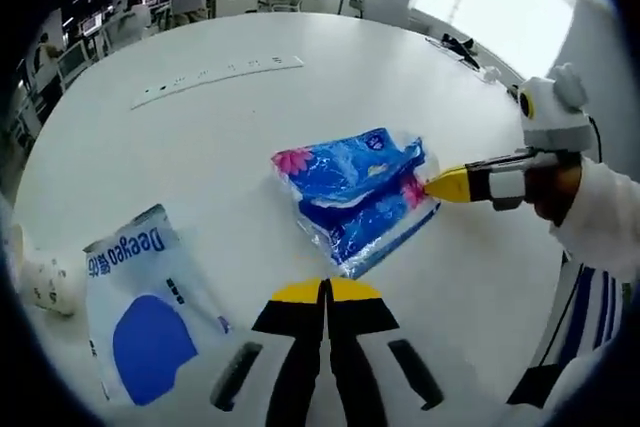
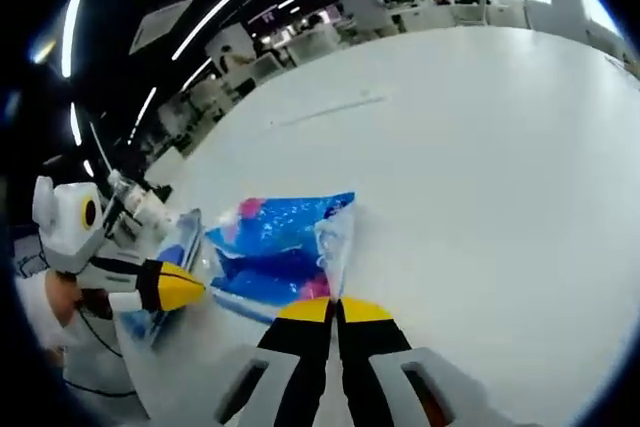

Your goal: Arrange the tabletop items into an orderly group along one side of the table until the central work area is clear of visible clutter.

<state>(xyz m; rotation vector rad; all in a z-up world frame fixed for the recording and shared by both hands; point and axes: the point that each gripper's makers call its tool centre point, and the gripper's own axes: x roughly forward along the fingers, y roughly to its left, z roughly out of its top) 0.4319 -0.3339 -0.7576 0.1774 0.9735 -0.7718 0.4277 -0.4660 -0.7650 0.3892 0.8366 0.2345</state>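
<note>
Left claw (image 1: 326, 292), right claw (image 2: 335, 311): black, yellow-tipped; white sleeve (image 1: 608, 217).

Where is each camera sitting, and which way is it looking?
Left gripper view: rides the left tongs, looking across the round white table at the crinkly blue plastic tissue pack; the right tongs and a white sleeve enter from the right.
Right gripper view: rides the right tongs, whose tips pinch that pack; the left tongs show at left.
Shared: the pack, the table, both tongs.
</note>
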